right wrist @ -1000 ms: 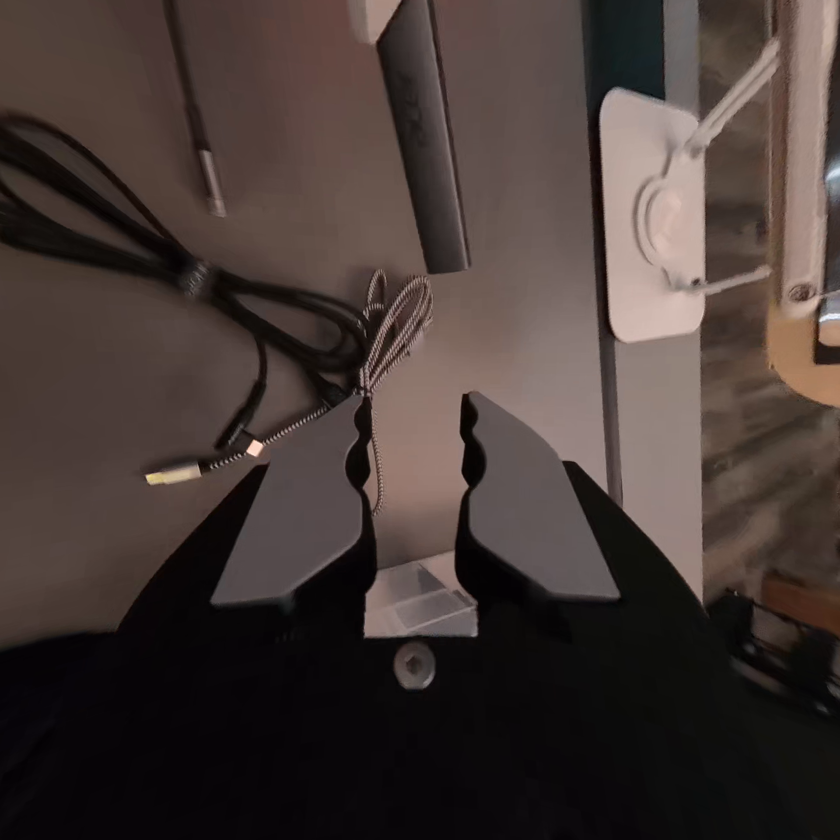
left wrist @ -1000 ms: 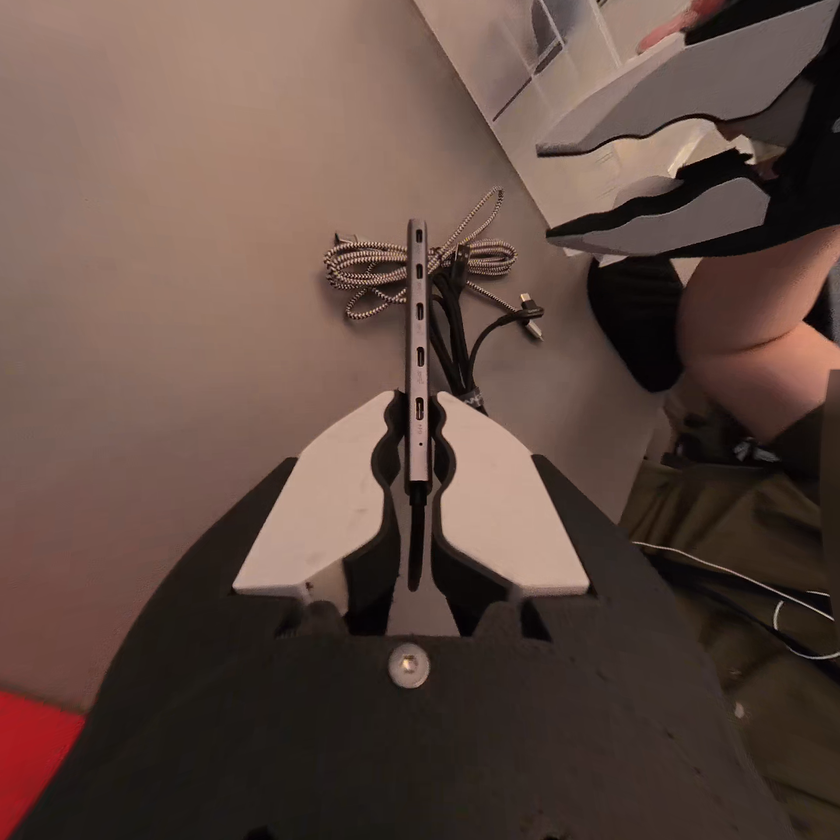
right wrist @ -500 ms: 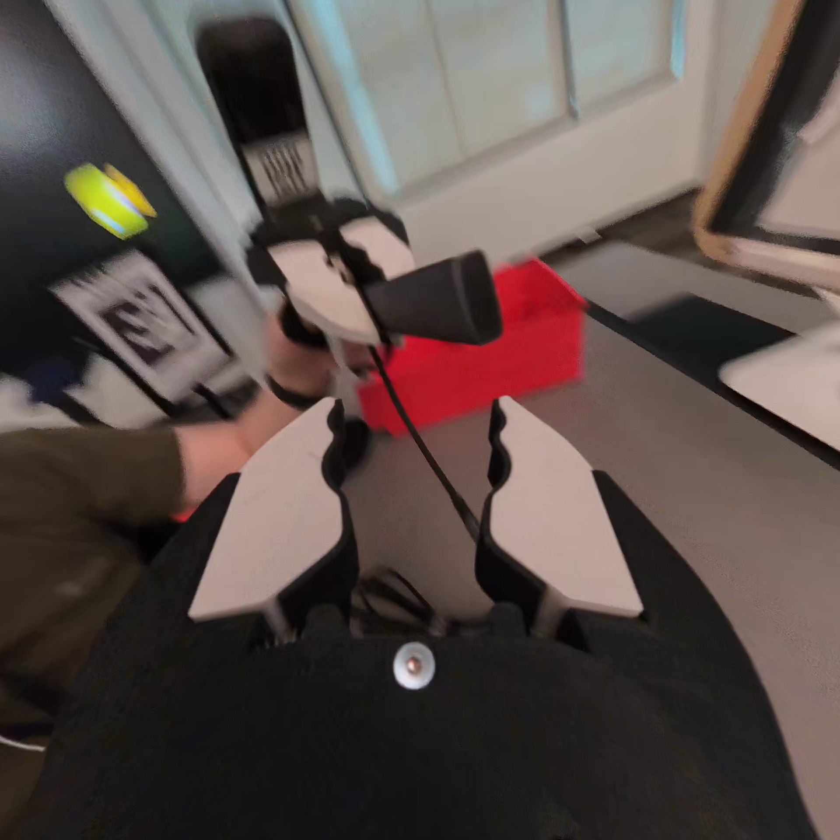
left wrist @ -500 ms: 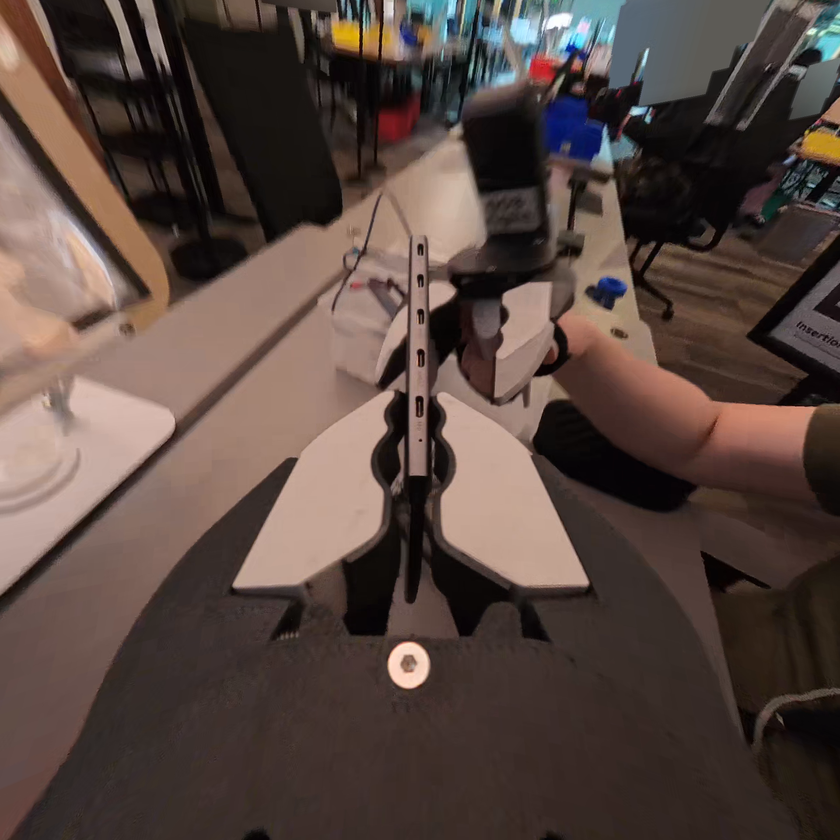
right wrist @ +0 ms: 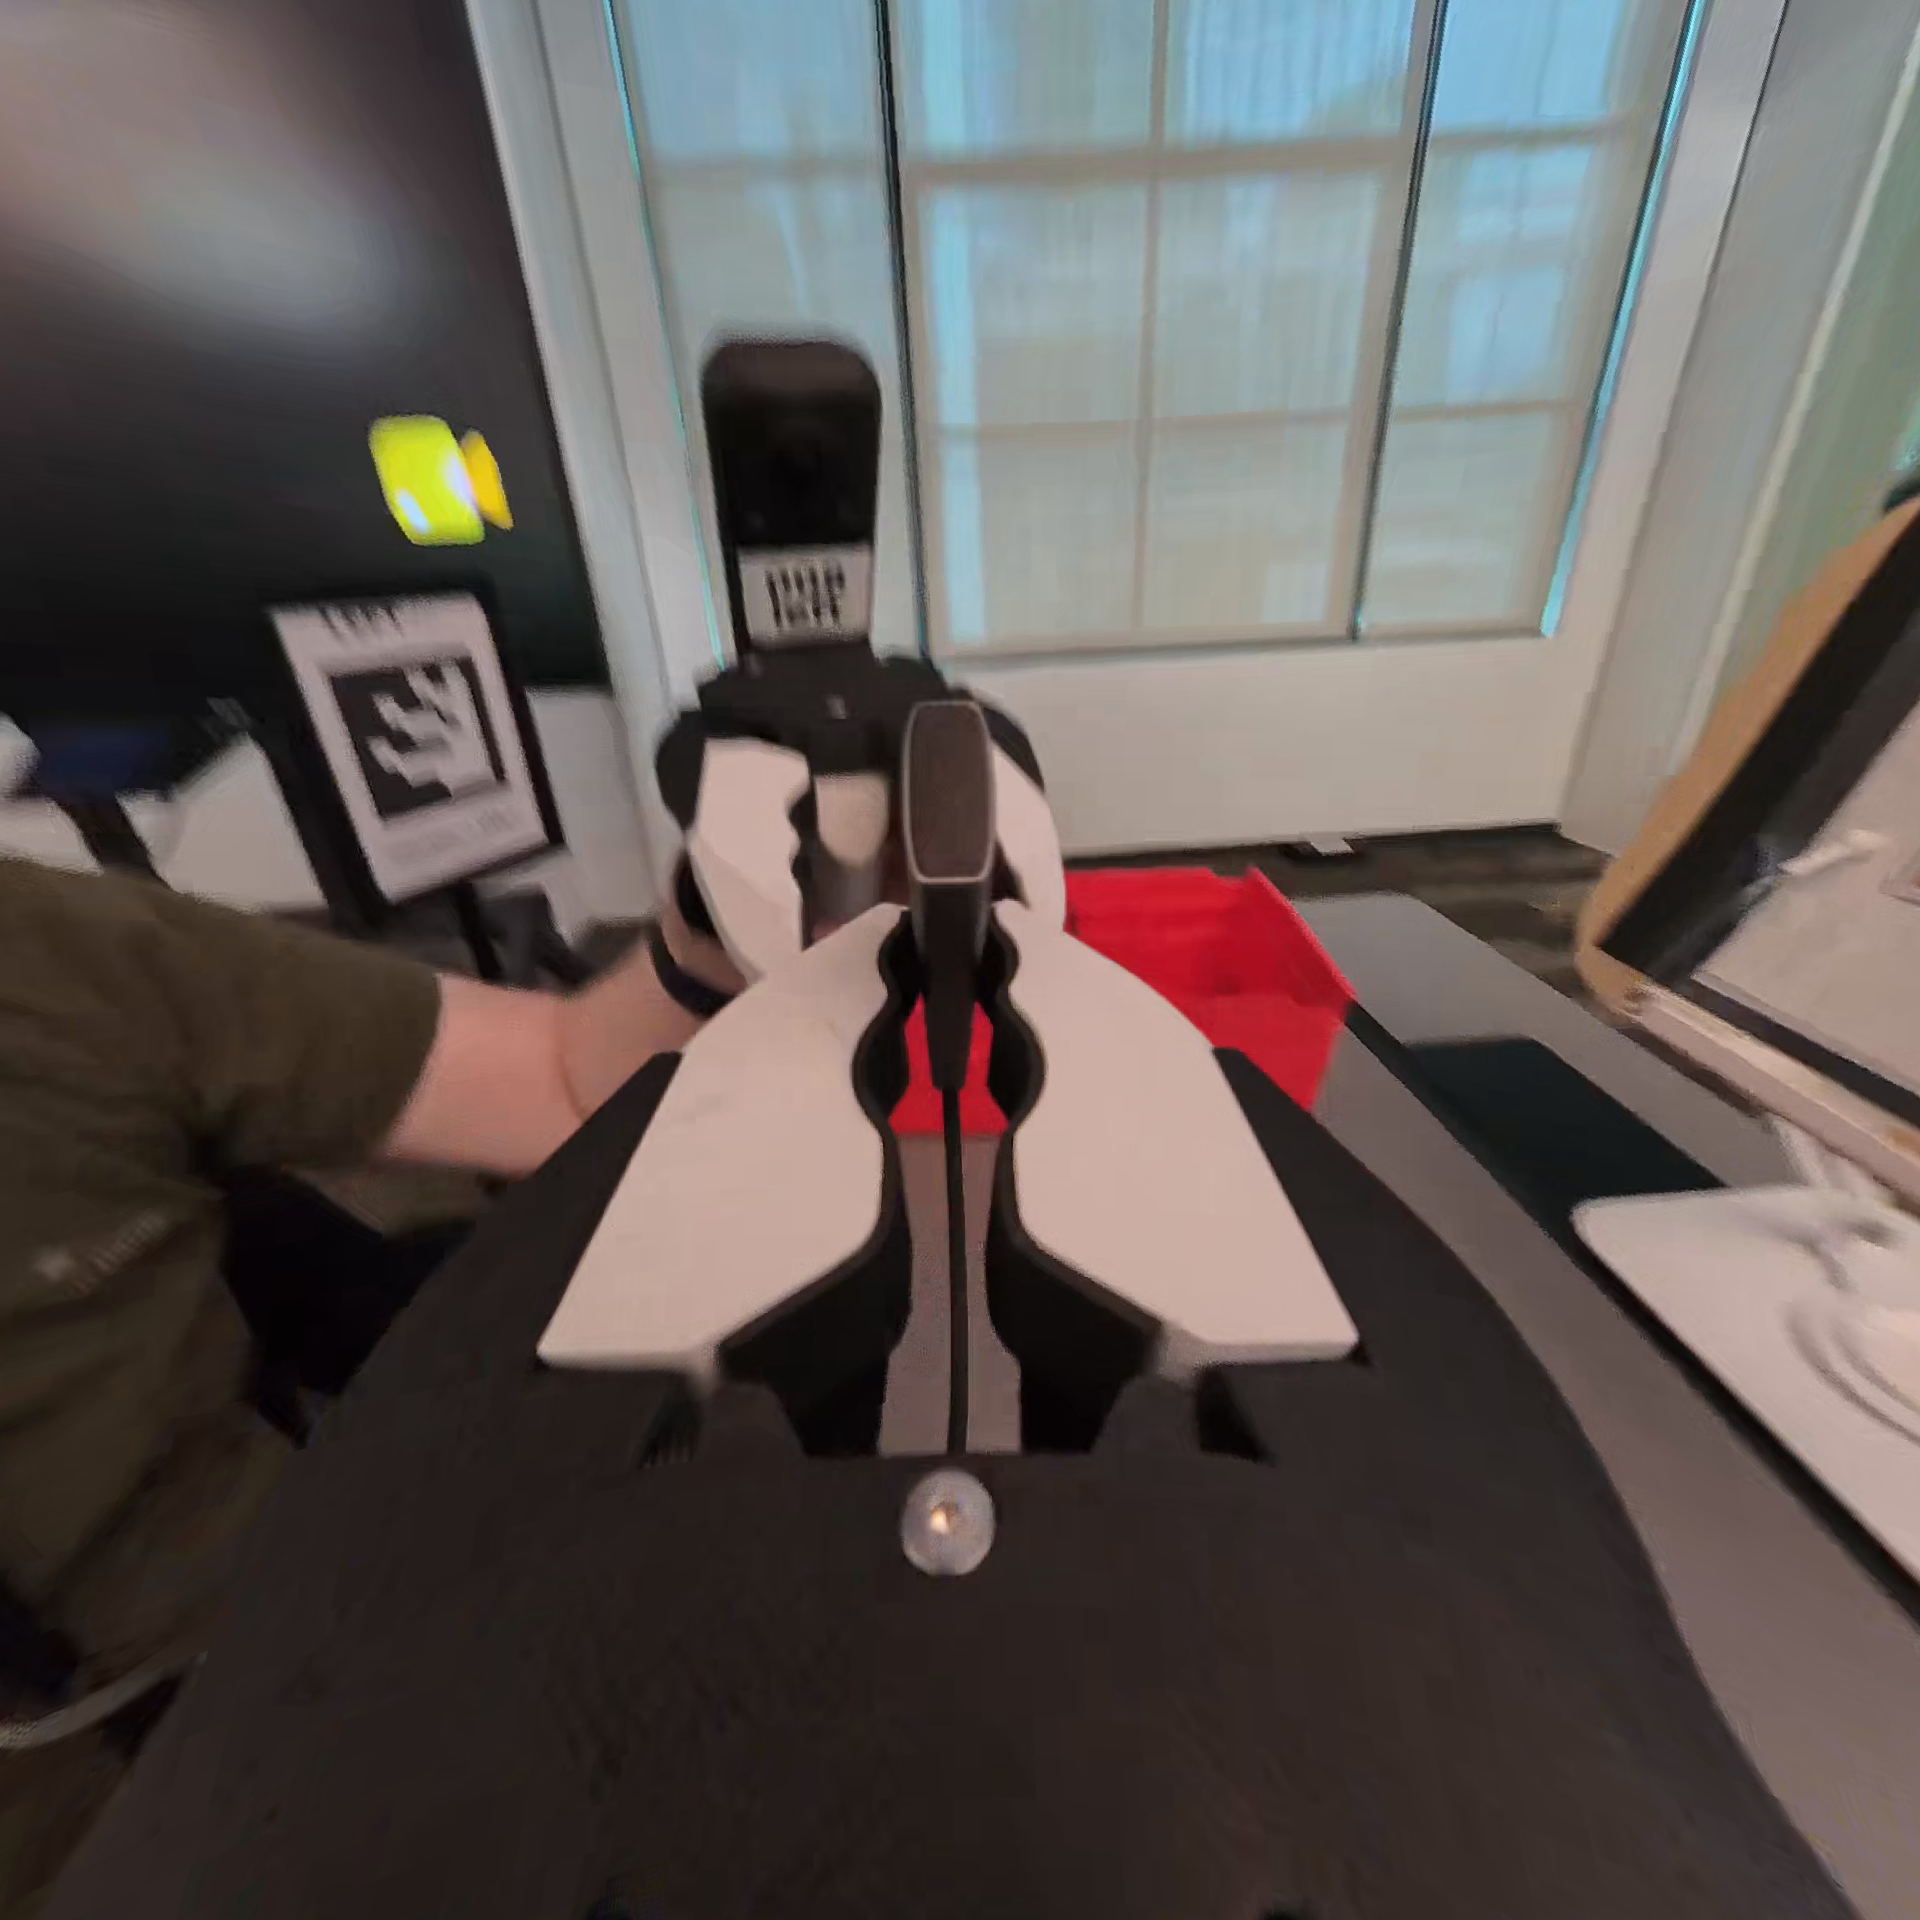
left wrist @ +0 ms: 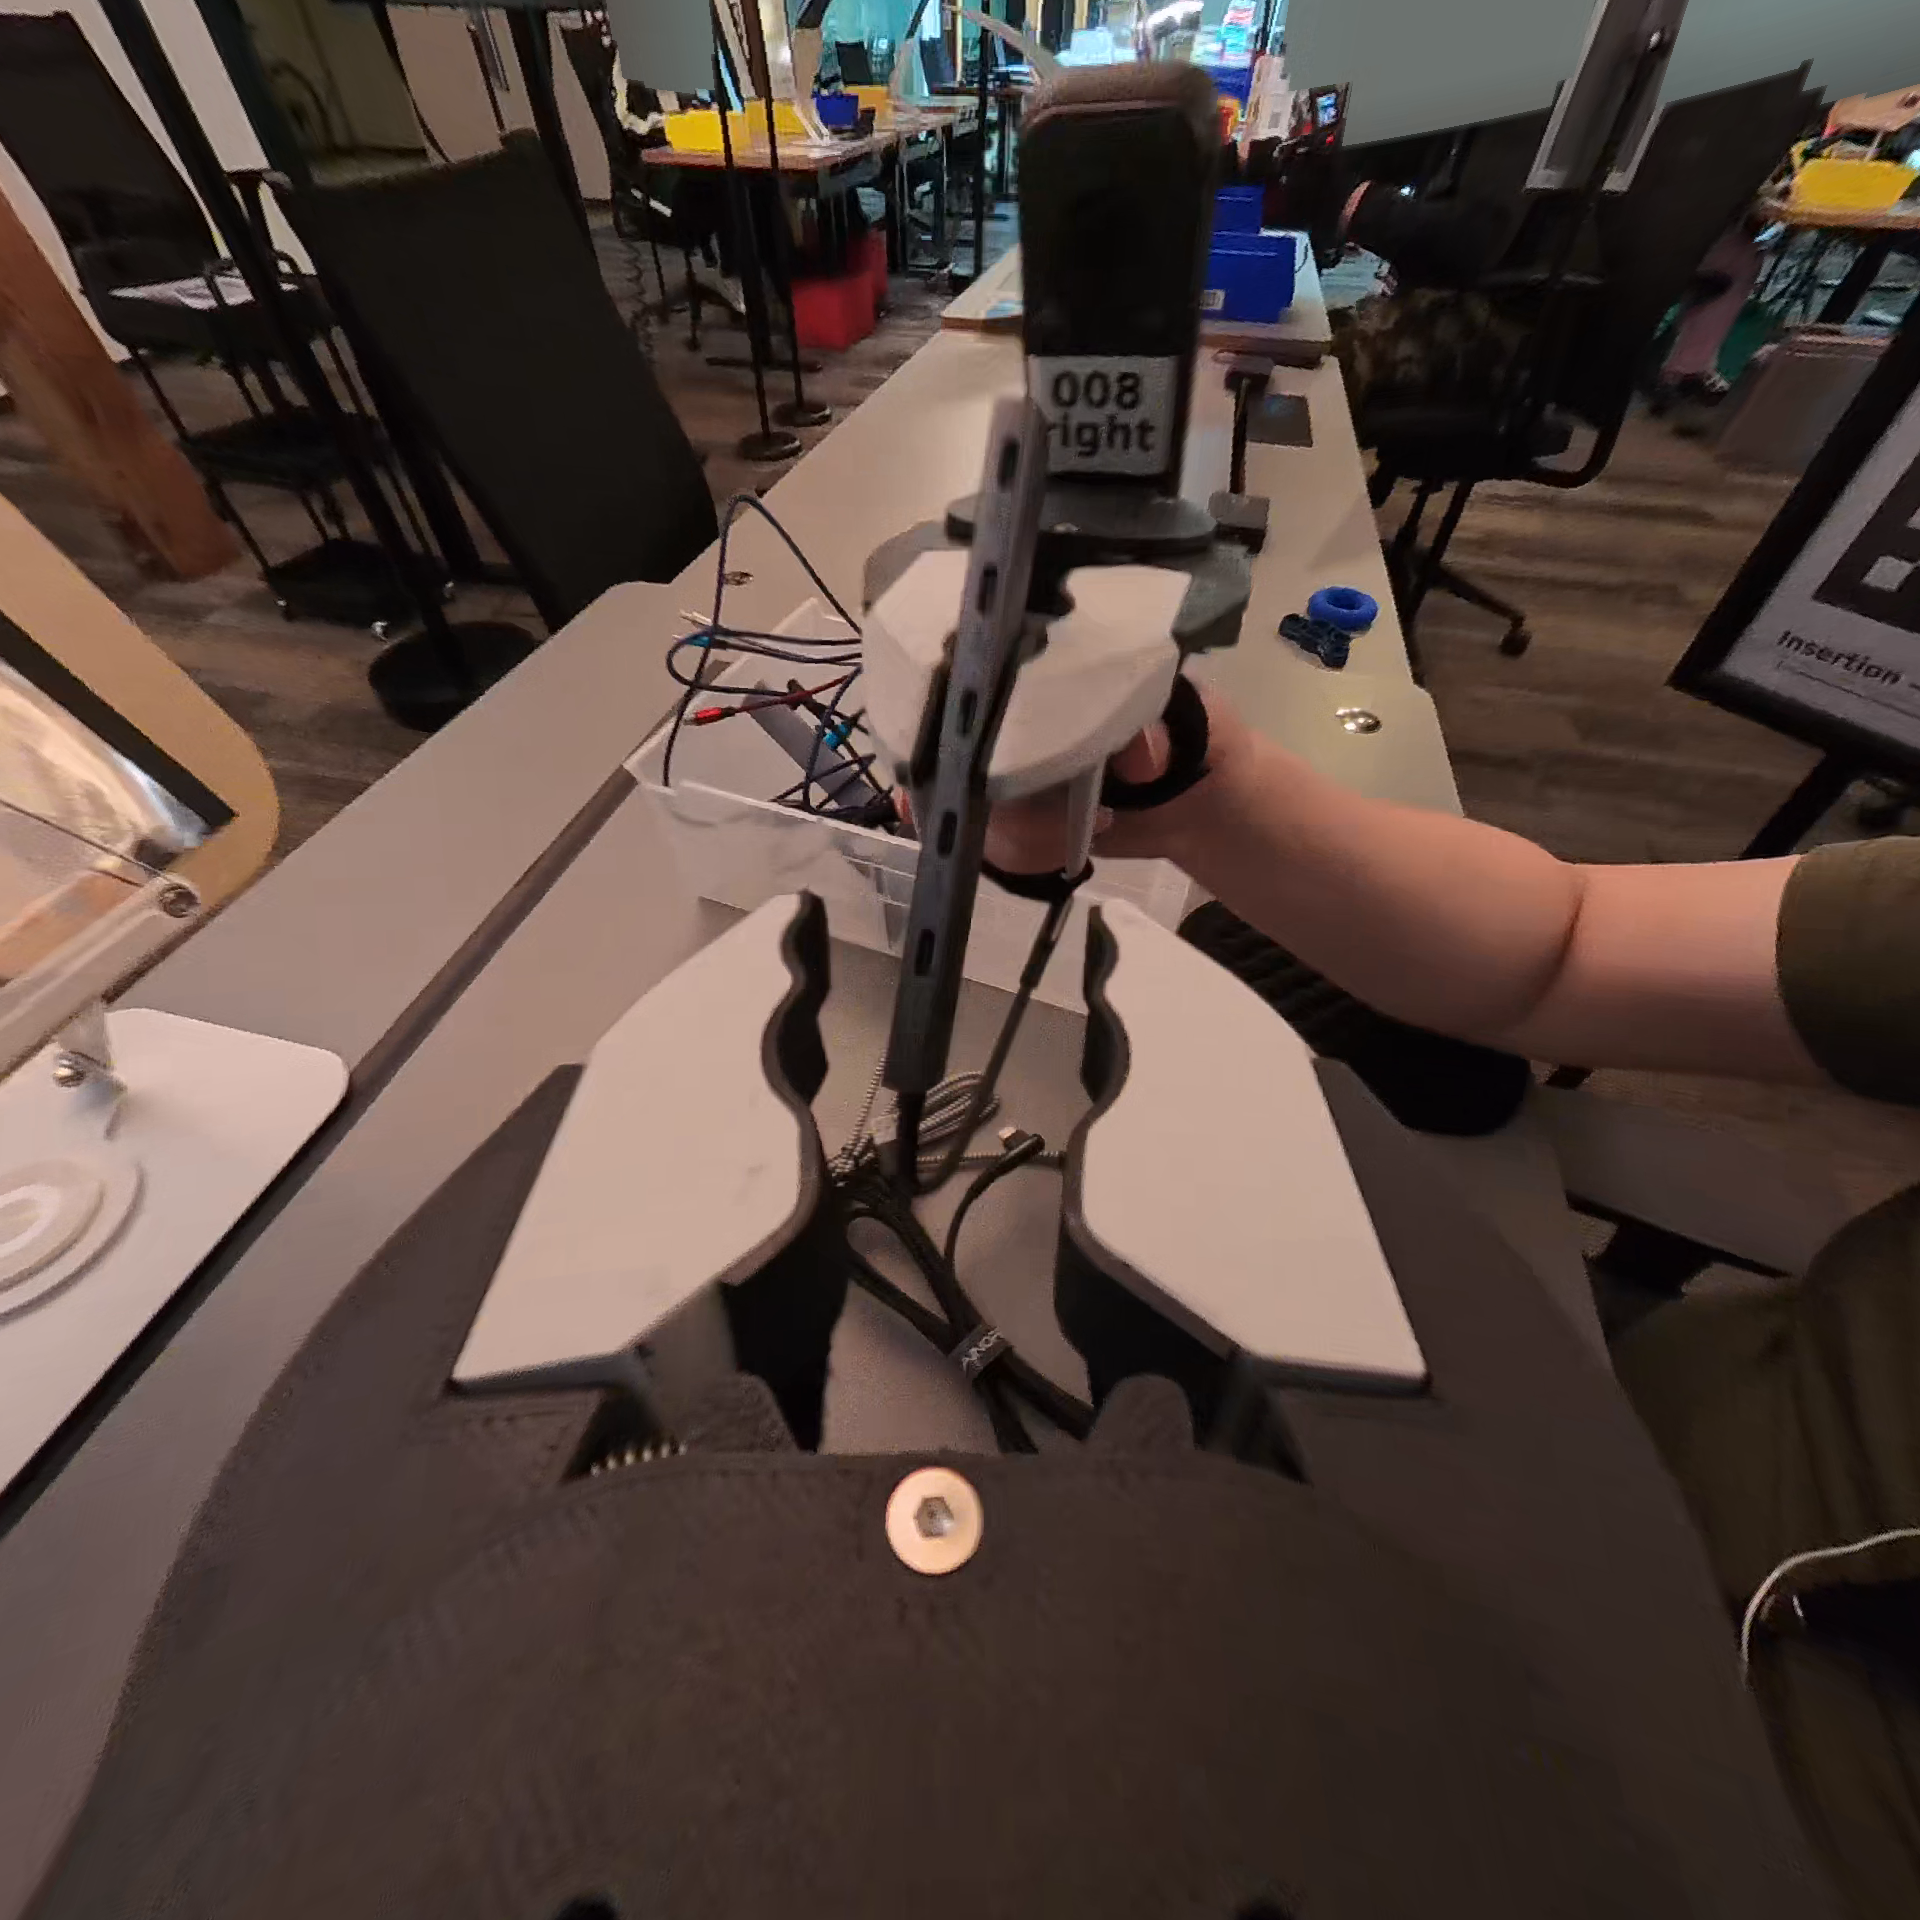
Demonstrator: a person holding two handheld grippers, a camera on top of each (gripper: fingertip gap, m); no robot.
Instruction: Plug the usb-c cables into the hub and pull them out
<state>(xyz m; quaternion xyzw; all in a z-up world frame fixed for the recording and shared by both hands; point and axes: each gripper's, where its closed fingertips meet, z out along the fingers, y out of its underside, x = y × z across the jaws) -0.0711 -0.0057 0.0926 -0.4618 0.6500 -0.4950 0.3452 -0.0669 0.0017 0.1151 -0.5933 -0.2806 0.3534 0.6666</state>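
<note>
While the left hand-held gripper (left wrist: 951, 935) stands spread wide at lower centre of its own view, its fingers (left wrist: 675, 1153) touch nothing, and the grey hub (left wrist: 961, 769) rises between them, apart from both. The right hand-held gripper (right wrist: 943, 935) is pressed together on the hub (right wrist: 943, 821), pinching its lower end at the fingertips; the hub's black lead (right wrist: 954, 1226) runs down the centre gap toward the bottom of that frame. In the left wrist view the same right hand-held gripper (left wrist: 1023, 675) appears at upper centre, clamping the hub near mid-length, with the port row facing the camera and the hub tilted slightly right at the top. Below the hub, a braided cable (left wrist: 940, 1107) and black cables (left wrist: 935, 1299) lie bundled on the tabletop (left wrist: 436, 831), between the left fingers. A clear bin (left wrist: 769, 831) of other cables sits behind, centre left.
</note>
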